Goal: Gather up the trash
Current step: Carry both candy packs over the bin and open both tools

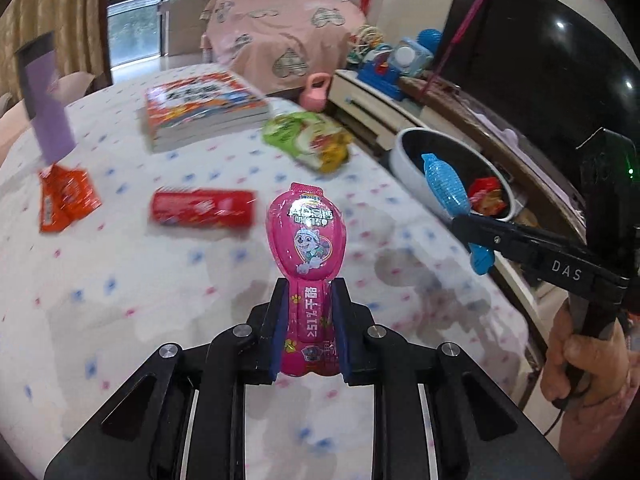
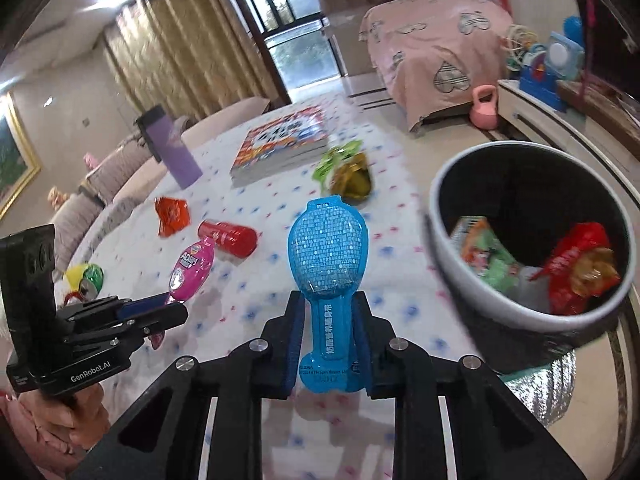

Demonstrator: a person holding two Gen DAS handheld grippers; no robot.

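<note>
Your left gripper (image 1: 307, 312) clamps pink wrapper (image 1: 306, 236); your right gripper (image 2: 329, 340) clamps blue wrapper (image 2: 328, 252), beside bin (image 2: 452, 264).

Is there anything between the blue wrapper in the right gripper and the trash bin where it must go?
Nothing visible blocks it. The right gripper holds the blue wrapper above the table, and the trash bin stands open just to its right, with only bare tablecloth between them.

left hand-held gripper (image 1: 308, 320) clamping pink wrapper (image 1: 307, 240), white bin (image 1: 404, 156) right
</note>
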